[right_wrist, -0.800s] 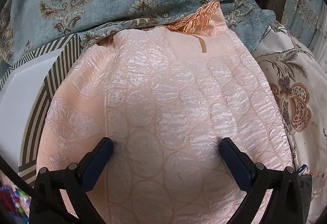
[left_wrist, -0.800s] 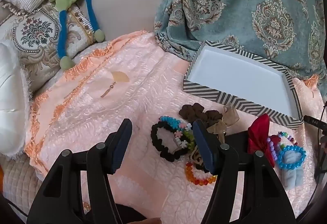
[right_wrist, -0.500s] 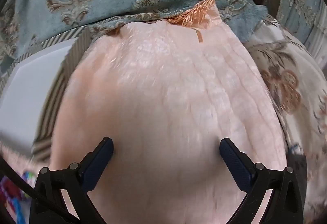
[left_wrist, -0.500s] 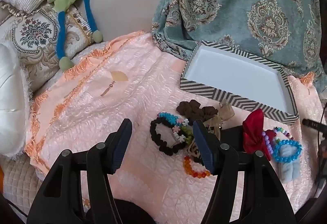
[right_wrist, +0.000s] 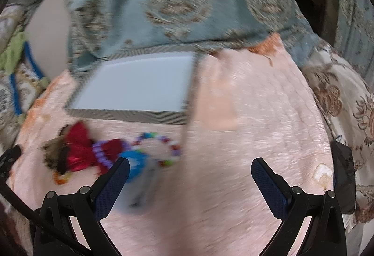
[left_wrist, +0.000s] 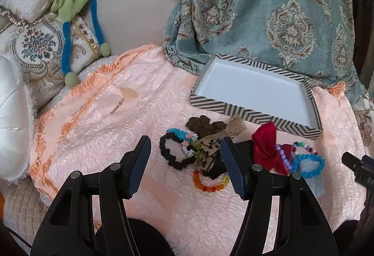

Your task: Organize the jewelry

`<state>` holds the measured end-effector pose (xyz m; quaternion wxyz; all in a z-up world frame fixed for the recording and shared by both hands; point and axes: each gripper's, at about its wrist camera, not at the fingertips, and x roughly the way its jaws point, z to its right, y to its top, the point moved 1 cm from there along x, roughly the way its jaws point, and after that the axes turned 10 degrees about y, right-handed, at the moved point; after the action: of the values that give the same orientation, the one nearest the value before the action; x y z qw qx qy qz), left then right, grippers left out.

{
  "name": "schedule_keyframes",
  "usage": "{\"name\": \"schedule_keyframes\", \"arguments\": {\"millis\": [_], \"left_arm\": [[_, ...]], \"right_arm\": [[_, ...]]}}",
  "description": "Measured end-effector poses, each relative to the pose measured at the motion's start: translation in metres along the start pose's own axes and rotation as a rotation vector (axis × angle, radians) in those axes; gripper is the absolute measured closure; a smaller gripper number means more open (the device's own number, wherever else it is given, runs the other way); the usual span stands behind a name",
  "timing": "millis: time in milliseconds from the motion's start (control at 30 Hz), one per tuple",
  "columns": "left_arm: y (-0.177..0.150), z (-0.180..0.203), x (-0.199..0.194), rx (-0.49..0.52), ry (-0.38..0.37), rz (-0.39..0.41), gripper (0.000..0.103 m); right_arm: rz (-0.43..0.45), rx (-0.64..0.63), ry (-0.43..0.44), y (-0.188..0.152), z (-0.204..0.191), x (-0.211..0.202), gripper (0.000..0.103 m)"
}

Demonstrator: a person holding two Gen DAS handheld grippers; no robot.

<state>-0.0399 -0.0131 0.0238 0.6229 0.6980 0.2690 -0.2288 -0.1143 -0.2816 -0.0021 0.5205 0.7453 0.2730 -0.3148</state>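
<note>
None of the jewelry (left_wrist: 210, 150) lay in the striped tray (left_wrist: 254, 113) at its 12 o'clock; left gripper (left_wrist: 184, 167) and right gripper (right_wrist: 190, 183) fingers stood apart, empty.

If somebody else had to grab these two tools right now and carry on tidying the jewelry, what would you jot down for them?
Left hand-held gripper: open, empty, above the left end of the pile.
Right hand-held gripper: open wide, empty, over bare pink quilt beside the pile; its view is blurred.
Things: black bead bracelet, orange bead bracelet, brown scrunchie, red bow, blue bead bracelet and a multicolour bead bracelet, all loose on the quilt in front of the striped tray.
Done: nothing; the tray holds nothing.
Left: probably move every piece into the tray.
</note>
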Motion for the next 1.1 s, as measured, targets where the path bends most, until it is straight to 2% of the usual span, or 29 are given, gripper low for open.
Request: {"name": "schedule_keyframes", "arguments": {"millis": [167,500,1100], "left_arm": [[0.0,0.001,-0.012,0.002,-0.015,0.018,0.041],[-0.001,0.004,-0.033,0.018,-0.04,0.059,0.041],[-0.003,0.011,-0.039,0.029,-0.054,0.05,0.041]], "right_arm": [[0.033,-0.048,0.03,-0.002,-0.034,-0.022,0.0],[0.09,-0.072,0.042,-0.002,-0.061,-0.046,0.0],[0.098,-0.095,0.026,-0.006,-0.069,-0.05,0.0]]}}
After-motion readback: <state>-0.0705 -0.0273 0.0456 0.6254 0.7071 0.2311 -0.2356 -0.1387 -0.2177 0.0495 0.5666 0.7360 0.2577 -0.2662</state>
